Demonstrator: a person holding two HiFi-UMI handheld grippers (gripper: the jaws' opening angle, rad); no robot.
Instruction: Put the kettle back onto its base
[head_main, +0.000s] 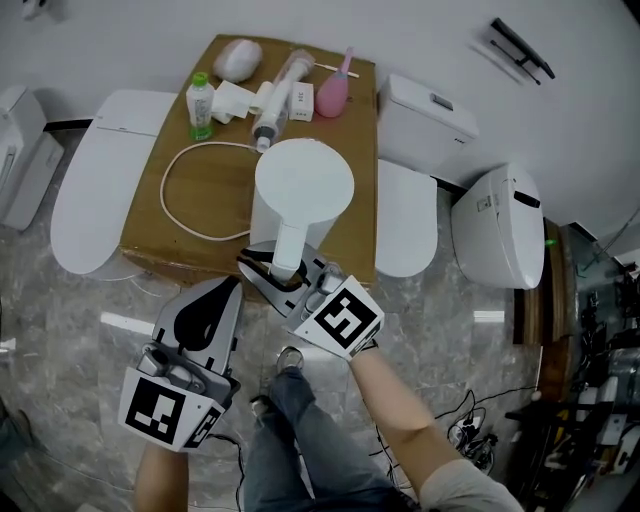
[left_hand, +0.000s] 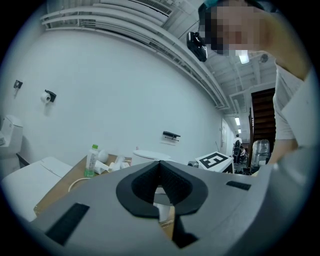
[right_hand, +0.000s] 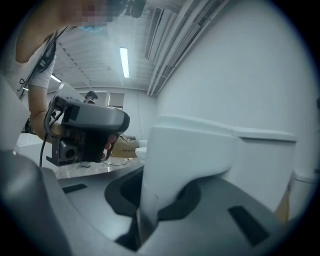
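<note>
Right gripper (head_main: 275, 272) first, from the head view: its jaws are clamped on the handle (head_main: 290, 245) of the white kettle (head_main: 303, 180), coming in from the near side. That kettle stands at the near edge of the brown tabletop (head_main: 150, 215), about midway along it. From straight above I cannot tell what sits under it. A white cord (head_main: 163, 195) loops across the board to the kettle's left and runs in towards its foot. Left gripper (head_main: 230, 288) hangs just off the near edge, left of the kettle and clear of it, jaws together with nothing in them. Along the far edge there's a green-capped bottle (head_main: 200, 105), a clear tube (head_main: 280, 105) and a pink bulb (head_main: 333, 95), well apart from the kettle. White toilets (head_main: 505, 225) stand round the table.

Over to the left gripper view: the black pads meet at the tips, with only the hollow behind them and nothing held. Past them are the bottle (left_hand: 91, 160), the kettle's flat white lid (left_hand: 150, 156) and the right gripper's marker cube (left_hand: 216, 161).

Right gripper view now: the white handle (right_hand: 185, 155) fills the space between the jaws and the pads press on it from both sides, the kettle's body (right_hand: 270, 160) just beyond on the right. The left gripper shows off to the left, held in a hand.
</note>
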